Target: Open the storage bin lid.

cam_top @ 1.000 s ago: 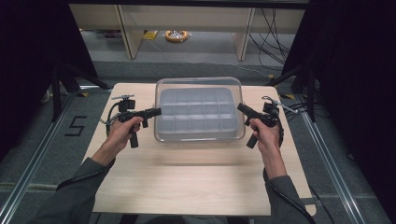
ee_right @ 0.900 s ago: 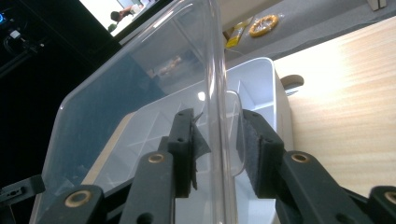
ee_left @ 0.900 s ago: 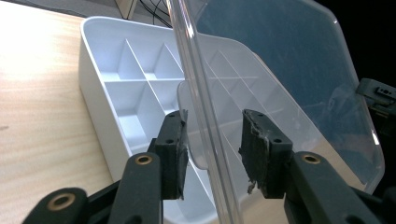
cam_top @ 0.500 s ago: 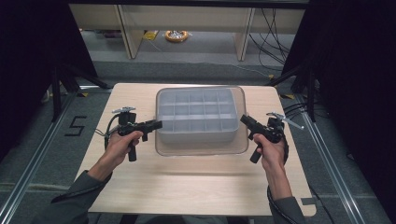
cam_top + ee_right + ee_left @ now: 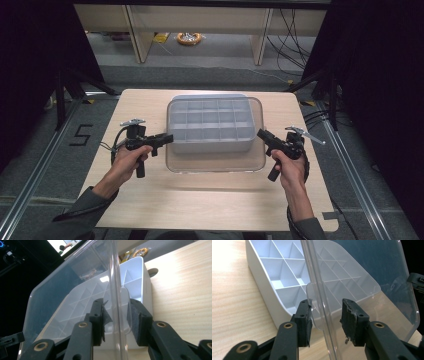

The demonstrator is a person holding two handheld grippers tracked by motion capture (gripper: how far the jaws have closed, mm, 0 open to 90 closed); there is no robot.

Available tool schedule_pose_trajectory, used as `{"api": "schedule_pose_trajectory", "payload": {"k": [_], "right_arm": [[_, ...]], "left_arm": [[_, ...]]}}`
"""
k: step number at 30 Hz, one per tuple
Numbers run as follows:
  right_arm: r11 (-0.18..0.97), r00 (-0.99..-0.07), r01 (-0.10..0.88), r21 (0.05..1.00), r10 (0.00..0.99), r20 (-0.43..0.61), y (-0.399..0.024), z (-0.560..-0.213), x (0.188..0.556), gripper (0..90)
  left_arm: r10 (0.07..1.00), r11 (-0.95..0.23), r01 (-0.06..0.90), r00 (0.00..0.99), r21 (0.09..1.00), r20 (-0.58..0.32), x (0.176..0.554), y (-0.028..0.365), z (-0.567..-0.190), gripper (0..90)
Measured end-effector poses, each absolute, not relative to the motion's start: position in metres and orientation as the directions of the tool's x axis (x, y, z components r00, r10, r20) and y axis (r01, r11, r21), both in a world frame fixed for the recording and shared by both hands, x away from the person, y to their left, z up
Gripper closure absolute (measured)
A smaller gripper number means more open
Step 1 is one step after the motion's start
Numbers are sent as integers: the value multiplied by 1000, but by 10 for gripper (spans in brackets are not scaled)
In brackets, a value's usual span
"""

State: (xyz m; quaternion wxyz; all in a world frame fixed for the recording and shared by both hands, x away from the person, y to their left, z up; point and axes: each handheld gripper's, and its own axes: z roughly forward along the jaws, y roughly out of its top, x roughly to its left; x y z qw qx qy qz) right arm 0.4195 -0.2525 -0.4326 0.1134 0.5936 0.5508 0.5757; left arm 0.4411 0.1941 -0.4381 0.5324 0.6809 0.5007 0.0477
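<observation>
Spanning both jaws (edge-on): clear lid.

Glossy clear plastic lid, matt white plastic divided box, pale smooth wood-grain table.

One wooden tabletop. On it, one white divided organiser box, its compartments laid out in three rows of four, twelve in all. One clear plastic lid. Two tongs: the left tongs and the right tongs, each with two black jaws. Two hands hold them.
</observation>
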Motion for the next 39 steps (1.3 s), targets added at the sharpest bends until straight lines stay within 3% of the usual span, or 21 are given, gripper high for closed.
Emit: {"api": "schedule_pose_trajectory", "payload": {"k": [39], "right_arm": [[-328, -267, 575, 749, 790, 551, -243, -450, 356, 657]], "left_arm": [[713, -1, 662, 527, 750, -464, 376, 207, -469, 597]]}}
